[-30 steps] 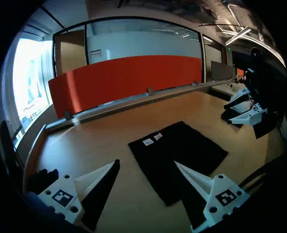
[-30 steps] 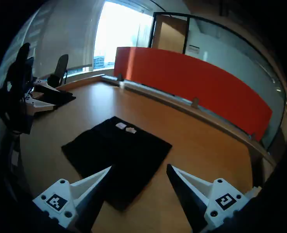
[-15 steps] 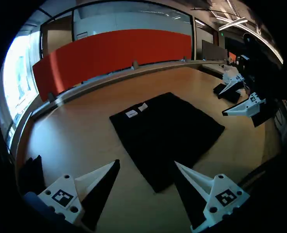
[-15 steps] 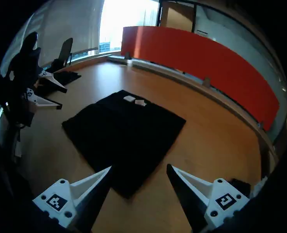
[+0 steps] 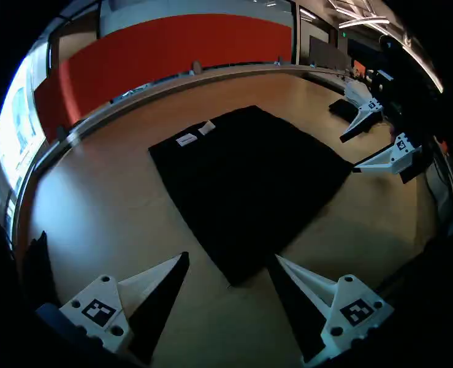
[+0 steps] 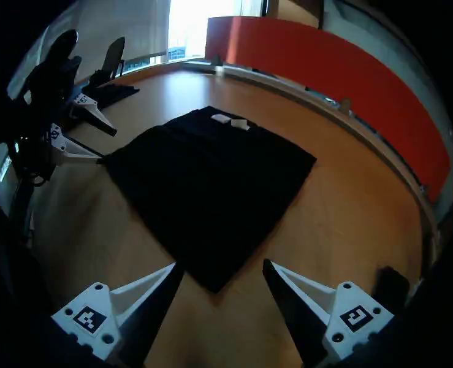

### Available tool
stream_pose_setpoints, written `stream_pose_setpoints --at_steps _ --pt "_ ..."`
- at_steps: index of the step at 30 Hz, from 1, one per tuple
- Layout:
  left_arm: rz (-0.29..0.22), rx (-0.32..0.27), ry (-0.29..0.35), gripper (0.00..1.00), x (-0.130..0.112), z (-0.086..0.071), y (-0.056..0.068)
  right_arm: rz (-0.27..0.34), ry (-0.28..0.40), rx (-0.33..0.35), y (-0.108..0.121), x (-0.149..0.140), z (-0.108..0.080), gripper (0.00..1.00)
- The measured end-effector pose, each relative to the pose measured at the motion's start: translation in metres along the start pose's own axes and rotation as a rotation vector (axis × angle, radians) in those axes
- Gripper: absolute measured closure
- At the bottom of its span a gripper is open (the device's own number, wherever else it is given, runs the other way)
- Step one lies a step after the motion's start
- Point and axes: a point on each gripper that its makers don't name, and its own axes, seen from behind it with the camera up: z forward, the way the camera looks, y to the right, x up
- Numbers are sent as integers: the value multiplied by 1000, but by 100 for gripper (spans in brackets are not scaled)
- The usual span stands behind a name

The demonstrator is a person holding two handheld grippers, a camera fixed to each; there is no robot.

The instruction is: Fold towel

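A black towel (image 5: 247, 178) lies flat on the wooden table, with two small white tags (image 5: 195, 134) near its far edge. In the left gripper view my left gripper (image 5: 229, 270) hangs open just above the towel's near corner (image 5: 237, 276). The right gripper (image 5: 364, 144) shows far off at the right, open, by the towel's right corner. In the right gripper view the same towel (image 6: 211, 184) spreads ahead, and my right gripper (image 6: 220, 276) is open over its near corner (image 6: 217, 283). The left gripper (image 6: 100, 144) appears at the left, open at the towel's left corner.
The wooden table (image 5: 103, 202) runs back to a raised ledge and a long red partition (image 5: 165, 55). A bright window (image 6: 201, 24) and office chairs (image 6: 113, 55) stand beyond the table. A dark item (image 6: 392, 282) lies near the table's right edge.
Both grippers have dropped and tilted down toward the towel, which now looks larger and closer. Each gripper's open fingers have come to a towel corner. The towel itself has not moved.
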Motion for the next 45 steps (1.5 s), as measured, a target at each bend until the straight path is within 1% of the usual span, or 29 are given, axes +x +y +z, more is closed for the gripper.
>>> stream_pose_setpoints --at_steps 5,8,14,17,19,24,33,37,42,45 --pt "-8 -22 -36 7 -7 7 4 -6 -17 15 -2 -4 1 2" --pt "-10 -21 -54 7 -11 10 5 -11 -32 27 -3 -6 1 5" --pt "8 -28 -77 7 -15 13 6 -13 -40 37 -1 -7 3 9" --pt "11 -35 -86 8 -17 13 9 -19 -49 49 -3 -10 2 13" --pt "9 -39 -87 9 -18 13 10 -21 -60 63 -5 -12 2 18" --pt "3 -49 -86 13 -18 14 12 -24 -76 91 -11 -15 4 26" --pt "3 -52 -99 21 -18 14 13 -7 -76 101 -11 -16 4 36" --pt "-5 -50 -104 26 -18 14 13 -5 -78 102 -12 -15 4 47" --pt "-16 -44 -114 39 -17 14 9 -6 -84 104 -11 -15 5 65" --pt "-15 -45 -119 47 -18 14 8 -9 -84 106 -12 -14 5 75"
